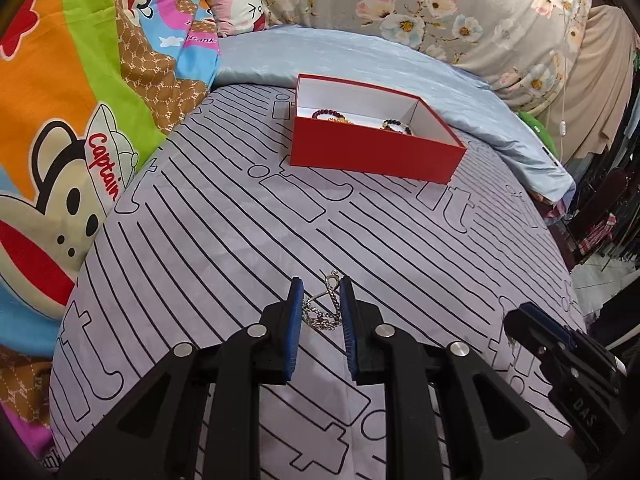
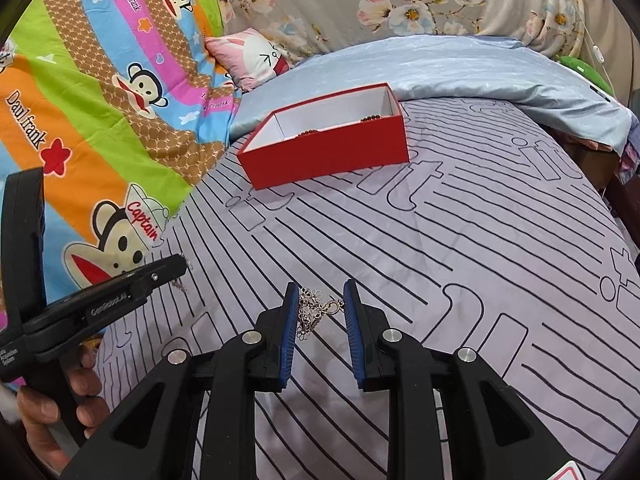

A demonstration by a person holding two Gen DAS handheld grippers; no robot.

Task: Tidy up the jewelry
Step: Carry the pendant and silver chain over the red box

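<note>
My left gripper (image 1: 321, 286) is shut on a silver chain bracelet (image 1: 320, 312), which hangs bunched between its blue pads above the striped lilac bedsheet (image 1: 224, 248). My right gripper (image 2: 320, 290) is shut on a silver flower-link bracelet (image 2: 314, 310), also held off the sheet. Farther back on the bed lies an open red box (image 1: 376, 152) (image 2: 328, 156) with a white inside. In it are a dark purple bead bracelet (image 1: 326, 113) and a dark bead bracelet (image 1: 396, 126). The left gripper (image 2: 182, 266) shows at the left of the right wrist view, with a bit of chain dangling from its tip. The right gripper (image 1: 516, 320) shows at the lower right of the left wrist view.
A bright cartoon-monkey quilt (image 1: 60, 120) is piled along the left of the bed. A pale blue blanket (image 1: 360, 56), a pink pillow (image 1: 236, 0) and floral cloth (image 1: 440, 8) lie behind the box. The bed edge drops off at the right (image 1: 576, 264). A hand (image 2: 52, 408) grips the left tool.
</note>
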